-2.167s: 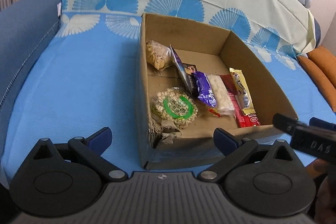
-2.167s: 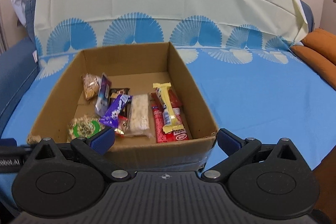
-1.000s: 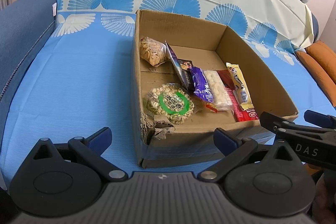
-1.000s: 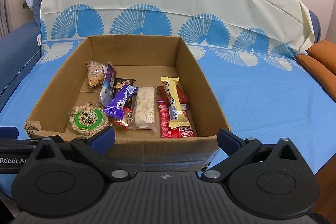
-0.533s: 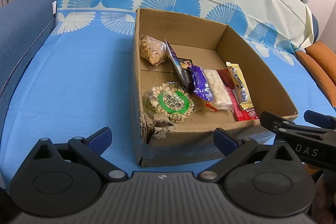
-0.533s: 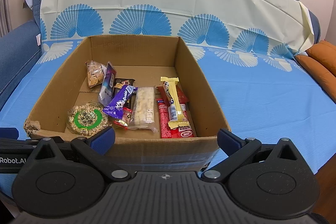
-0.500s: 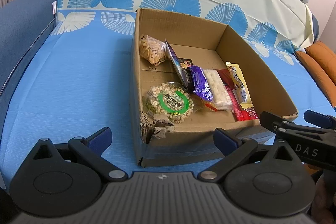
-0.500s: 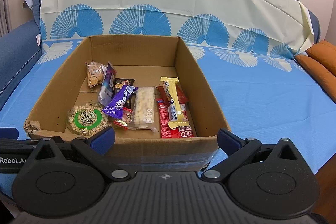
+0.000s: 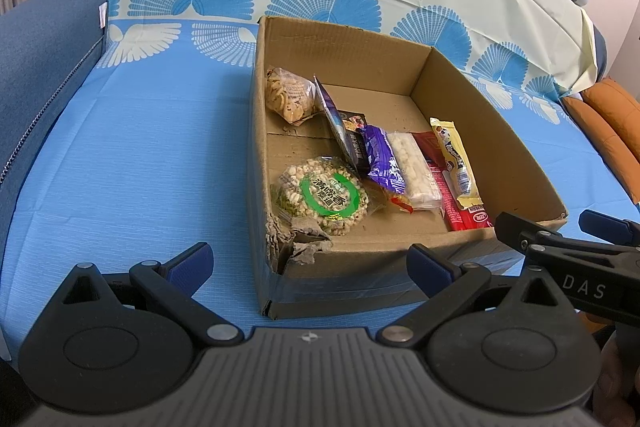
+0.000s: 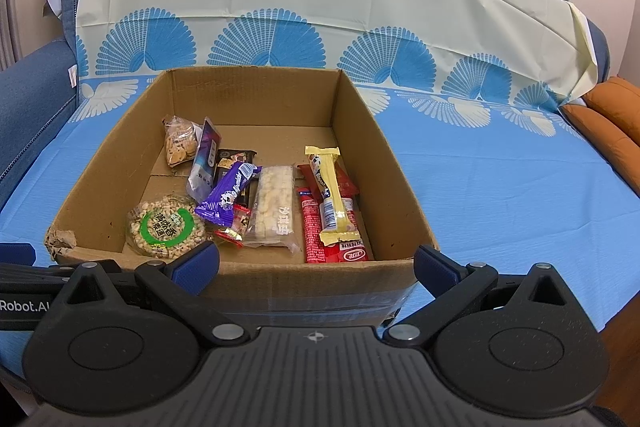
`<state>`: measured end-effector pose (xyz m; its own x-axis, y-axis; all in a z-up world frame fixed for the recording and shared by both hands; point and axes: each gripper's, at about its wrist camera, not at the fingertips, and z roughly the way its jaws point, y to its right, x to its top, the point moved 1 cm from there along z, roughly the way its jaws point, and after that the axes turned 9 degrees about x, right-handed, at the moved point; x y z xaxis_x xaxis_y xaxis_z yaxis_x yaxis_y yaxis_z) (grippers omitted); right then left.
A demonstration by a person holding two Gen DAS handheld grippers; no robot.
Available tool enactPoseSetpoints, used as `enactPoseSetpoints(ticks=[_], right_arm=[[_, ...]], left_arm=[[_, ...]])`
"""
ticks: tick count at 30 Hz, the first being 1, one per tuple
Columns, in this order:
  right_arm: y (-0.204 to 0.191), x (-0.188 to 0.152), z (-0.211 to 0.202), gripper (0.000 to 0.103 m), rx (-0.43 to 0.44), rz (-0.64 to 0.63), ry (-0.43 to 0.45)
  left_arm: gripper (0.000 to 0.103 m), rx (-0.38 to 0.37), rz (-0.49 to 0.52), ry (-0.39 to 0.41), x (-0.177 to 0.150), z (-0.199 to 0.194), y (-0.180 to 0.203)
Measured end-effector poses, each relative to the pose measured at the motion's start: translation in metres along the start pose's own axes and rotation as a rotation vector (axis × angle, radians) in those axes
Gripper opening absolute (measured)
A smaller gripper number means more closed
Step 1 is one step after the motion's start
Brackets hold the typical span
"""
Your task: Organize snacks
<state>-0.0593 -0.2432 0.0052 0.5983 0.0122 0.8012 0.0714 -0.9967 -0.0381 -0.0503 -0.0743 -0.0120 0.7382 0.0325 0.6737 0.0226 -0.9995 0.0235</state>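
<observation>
You hold both the left gripper [image 9: 308, 263] and right gripper [image 10: 316, 263] wide and empty just short of the cardboard box [image 10: 256, 95], probably because its snacks [image 10: 276, 203] already lie inside.

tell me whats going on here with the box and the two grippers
A person holds a gripper in each hand in front of a cardboard box of snacks on a blue cloth. Both the left gripper and the right gripper are open and hold nothing. Inside lie a round puffed snack, a purple bar, a yellow bar and others. Nothing is being picked yet.
</observation>
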Motion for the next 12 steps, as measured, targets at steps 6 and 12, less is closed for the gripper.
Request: enactPoseSetpoints(ticks=[6,12], right_arm=[[0.0012,0.0,-0.0009,0.102,-0.001,0.006,0.001],[0.0023,0.0006,0.0001,0.102,0.006,0.022,-0.007]], left_arm=[[0.103,-0.006,0.0,0.007,0.0003,-0.0001,0.0008],[0.103,-0.004,0.0,0.045,0.0016,-0.0043,0.0034]])
